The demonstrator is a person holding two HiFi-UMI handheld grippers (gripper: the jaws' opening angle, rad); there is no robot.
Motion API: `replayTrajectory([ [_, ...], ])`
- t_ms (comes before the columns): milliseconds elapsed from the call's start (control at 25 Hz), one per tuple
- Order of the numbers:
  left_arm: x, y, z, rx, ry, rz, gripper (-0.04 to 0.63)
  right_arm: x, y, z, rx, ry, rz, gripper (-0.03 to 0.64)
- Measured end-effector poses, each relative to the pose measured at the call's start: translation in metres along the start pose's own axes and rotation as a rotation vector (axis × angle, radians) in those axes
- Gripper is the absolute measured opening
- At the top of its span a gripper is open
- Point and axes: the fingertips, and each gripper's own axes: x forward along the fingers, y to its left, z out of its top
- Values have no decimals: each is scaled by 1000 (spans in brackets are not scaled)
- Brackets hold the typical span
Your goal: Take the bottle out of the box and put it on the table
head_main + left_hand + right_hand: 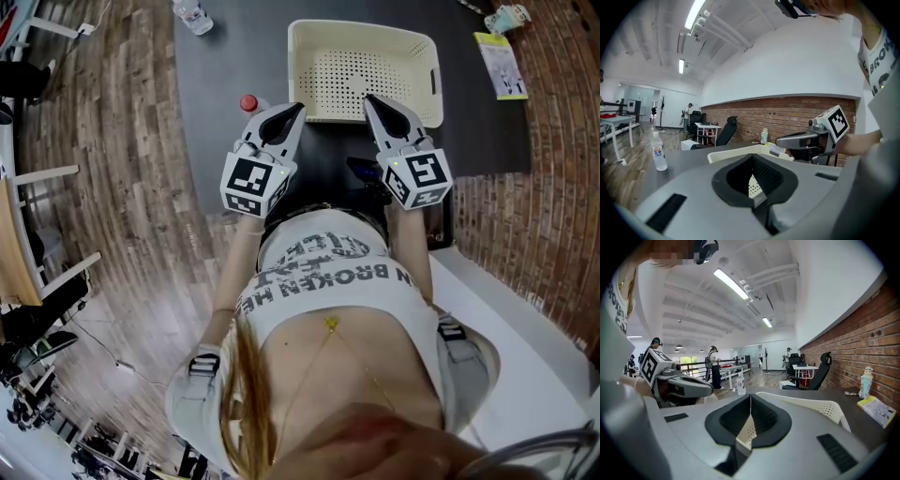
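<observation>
The box is a white perforated basket on the dark table; its inside shows nothing. A clear bottle rests on the table at the far left, upright in the left gripper view and in the right gripper view. A red-capped bottle stands just left of my left gripper. Both grippers hover at the basket's near rim. The left gripper has its jaws together with nothing between them. The right gripper is likewise shut and empty.
A booklet and a small figure bottle lie at the table's far right by the brick wall. Office chairs and desks stand beyond the table. Wooden floor runs along the left.
</observation>
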Motion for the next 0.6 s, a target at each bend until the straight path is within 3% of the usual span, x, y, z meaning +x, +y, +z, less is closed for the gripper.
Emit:
replayTrajectory([
  [280,16,-23,16,-1,-36,-62,6,1,22,12,-63,-38,93,9],
  [600,16,-27,58,43,-111,-56,6,0,38,57,-100,-191,113,9],
])
